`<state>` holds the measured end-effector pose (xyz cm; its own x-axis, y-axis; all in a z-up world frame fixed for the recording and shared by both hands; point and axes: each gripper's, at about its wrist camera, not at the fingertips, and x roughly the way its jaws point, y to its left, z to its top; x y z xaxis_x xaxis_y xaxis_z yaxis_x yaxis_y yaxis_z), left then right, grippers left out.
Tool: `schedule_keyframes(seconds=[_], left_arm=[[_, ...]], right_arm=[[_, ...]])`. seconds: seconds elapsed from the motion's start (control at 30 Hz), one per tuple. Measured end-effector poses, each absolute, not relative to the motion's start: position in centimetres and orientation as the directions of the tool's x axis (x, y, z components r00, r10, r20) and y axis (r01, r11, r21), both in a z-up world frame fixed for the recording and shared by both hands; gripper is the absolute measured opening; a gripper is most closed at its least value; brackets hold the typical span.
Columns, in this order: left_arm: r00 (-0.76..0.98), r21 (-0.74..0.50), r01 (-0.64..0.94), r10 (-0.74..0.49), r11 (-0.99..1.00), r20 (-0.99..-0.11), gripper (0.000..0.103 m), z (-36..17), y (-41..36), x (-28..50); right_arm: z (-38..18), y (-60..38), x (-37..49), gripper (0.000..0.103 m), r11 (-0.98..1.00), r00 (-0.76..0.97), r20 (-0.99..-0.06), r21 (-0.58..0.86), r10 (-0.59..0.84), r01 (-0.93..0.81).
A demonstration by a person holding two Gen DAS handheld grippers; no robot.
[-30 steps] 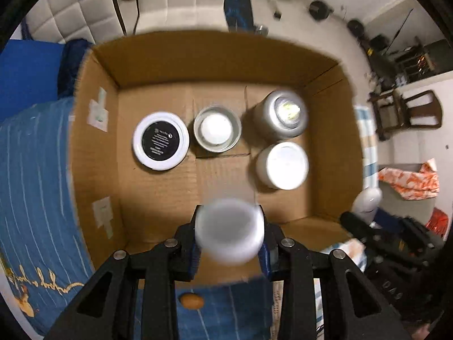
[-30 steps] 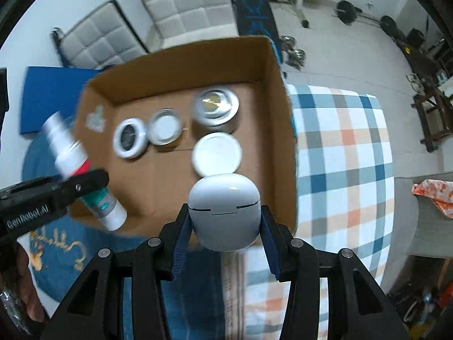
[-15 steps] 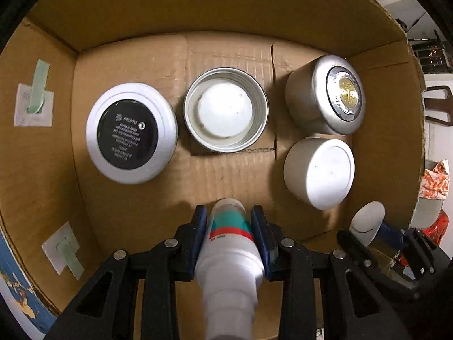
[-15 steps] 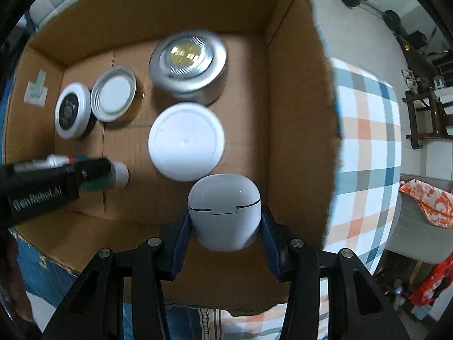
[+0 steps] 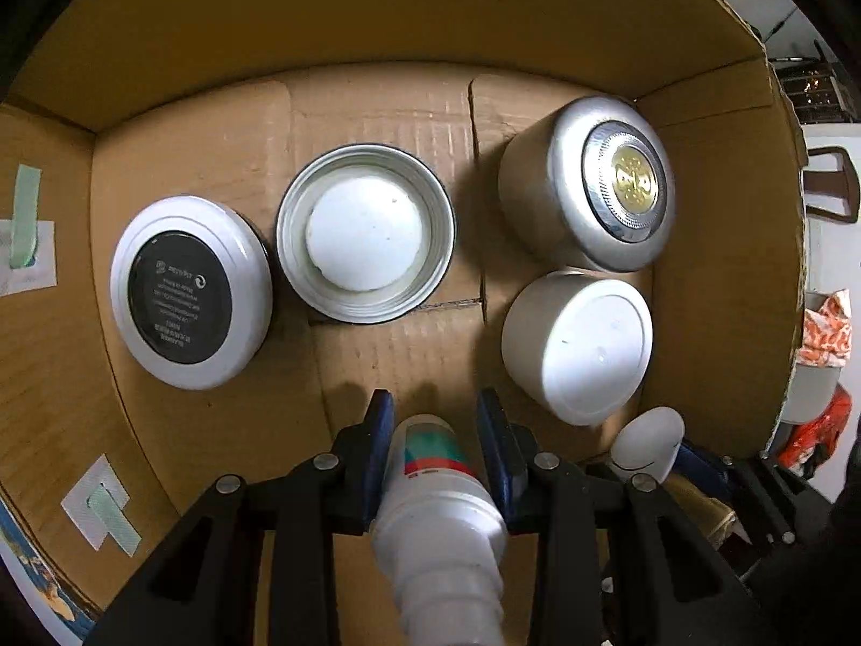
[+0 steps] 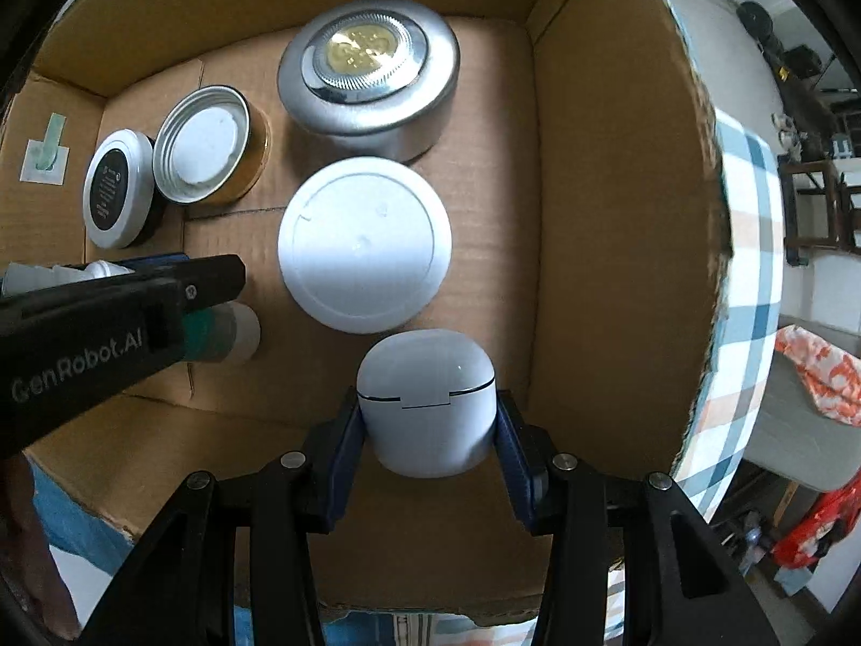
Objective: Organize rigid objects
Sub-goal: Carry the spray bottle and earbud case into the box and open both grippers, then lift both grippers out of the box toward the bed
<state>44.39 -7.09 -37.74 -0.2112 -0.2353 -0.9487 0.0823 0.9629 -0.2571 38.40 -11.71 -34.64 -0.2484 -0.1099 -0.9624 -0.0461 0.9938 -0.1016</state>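
Note:
My left gripper (image 5: pixel 433 420) is inside the cardboard box (image 5: pixel 376 16), low over its floor. Its jaws stand slightly apart from a white bottle with a teal and red label (image 5: pixel 436 479), with gaps showing on both sides. The bottle also shows in the right wrist view (image 6: pixel 226 331) beside the left gripper's finger (image 6: pixel 107 317). My right gripper (image 6: pixel 425 425) is shut on a white earbud case (image 6: pixel 425 398), held inside the box near its right wall. The case also shows in the left wrist view (image 5: pixel 648 441).
On the box floor stand a white jar with a black label (image 5: pixel 185 290), an open metal tin lid (image 5: pixel 366 239), a silver puck with a gold centre (image 5: pixel 597 188) and a white round jar (image 5: pixel 581 344). A checked cloth (image 6: pixel 753 204) lies right of the box.
Both grippers came down from above the box into it. The left jaws have opened a little off the bottle. The right gripper moved lower with the case.

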Motion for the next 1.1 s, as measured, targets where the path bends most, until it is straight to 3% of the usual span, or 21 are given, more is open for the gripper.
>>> schedule_keyframes(seconds=[0.17,0.3,0.4,0.47,0.67,0.77,0.87,0.93,1.1], left_arm=[[-0.262,-0.285,0.018,-0.271,0.958,-0.926,0.034,-38.1,-6.0,44.5],[-0.253,-0.282,0.008,-0.271,0.959,-0.929,0.052,-37.0,-5.5,43.9],[-0.237,-0.277,-0.003,-0.270,0.961,-0.933,0.060,-35.8,-5.0,43.6],[-0.214,-0.284,0.000,-0.277,0.959,-0.937,0.062,-34.8,-4.7,43.5],[-0.048,-0.250,0.016,-0.249,0.968,-0.967,0.083,-28.6,-2.8,42.6],[0.033,-0.221,0.014,-0.221,0.975,-0.975,0.087,-26.5,-1.8,41.4],[0.112,-0.203,-0.007,-0.201,0.979,-0.973,0.096,-25.1,-0.5,39.5],[0.146,-0.190,-0.020,-0.185,0.982,-0.972,0.096,-24.4,0.7,38.6],[0.222,-0.161,-0.031,-0.150,0.986,-0.963,0.099,-22.5,1.2,36.2]], right_arm=[[-35.2,-11.9,38.1,0.050,0.994,-0.258,-0.960,-0.100,-0.110,-0.049],[-35.5,-12.1,37.8,0.050,0.996,-0.274,-0.958,-0.078,-0.087,-0.044],[-35.2,-12.2,37.5,0.051,0.996,-0.265,-0.960,-0.076,-0.086,-0.045],[-34.7,-12.3,37.4,0.056,0.997,-0.257,-0.964,-0.065,-0.071,-0.034],[-32.2,-12.9,36.8,0.076,0.998,-0.192,-0.980,-0.054,-0.059,-0.029],[-30.8,-12.7,36.3,0.090,0.998,-0.157,-0.986,-0.049,-0.053,-0.031],[-29.6,-12.6,35.6,0.097,0.999,-0.129,-0.991,-0.040,-0.044,-0.035],[-28.6,-12.7,34.9,0.103,0.999,-0.107,-0.994,-0.026,-0.029,-0.027],[-25.5,-11.8,33.6,0.103,1.000,-0.041,-0.999,-0.006,-0.007,-0.019]])
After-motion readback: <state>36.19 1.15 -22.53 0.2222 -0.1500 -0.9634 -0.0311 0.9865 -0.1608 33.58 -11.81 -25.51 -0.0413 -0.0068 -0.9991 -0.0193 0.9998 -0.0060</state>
